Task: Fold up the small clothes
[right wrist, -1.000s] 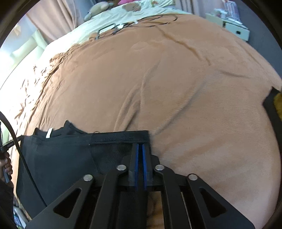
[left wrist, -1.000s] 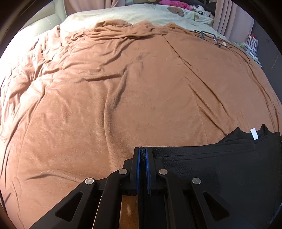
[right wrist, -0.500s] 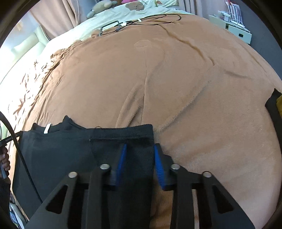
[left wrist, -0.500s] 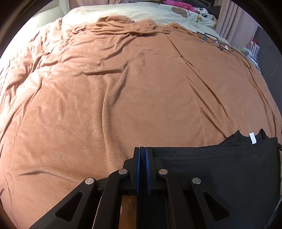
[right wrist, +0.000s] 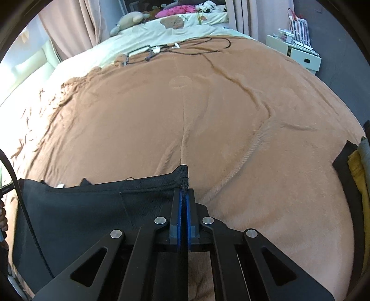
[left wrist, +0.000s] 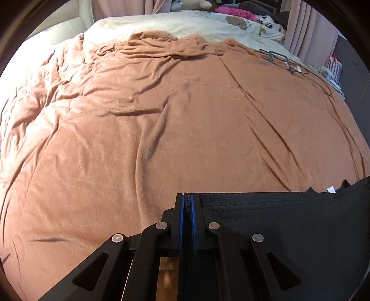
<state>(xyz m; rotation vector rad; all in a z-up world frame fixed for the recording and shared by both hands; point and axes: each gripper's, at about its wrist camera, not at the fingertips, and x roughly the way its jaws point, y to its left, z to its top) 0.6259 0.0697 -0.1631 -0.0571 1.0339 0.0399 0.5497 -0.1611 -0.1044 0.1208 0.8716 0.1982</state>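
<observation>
A black mesh garment (left wrist: 289,222) with a small white label (left wrist: 331,189) hangs stretched between my two grippers above the brown blanket (left wrist: 173,129). My left gripper (left wrist: 187,199) is shut on its left corner. In the right wrist view the same garment (right wrist: 81,208) spreads to the left, and my right gripper (right wrist: 183,192) is shut on its right corner, which pokes up above the pads. The label also shows in the right wrist view (right wrist: 60,185).
Black cables and a hanger (right wrist: 175,48) lie at the far side of the bed. A pile of folded clothes, black and yellow (right wrist: 355,171), sits at the right edge. White storage boxes (right wrist: 293,49) stand beside the bed. Pillows and soft toys (left wrist: 240,18) lie at the head.
My right gripper opened half a second ago and has shut again on the garment's corner. Both grippers have lifted, and the garment is pulled taut between them.
</observation>
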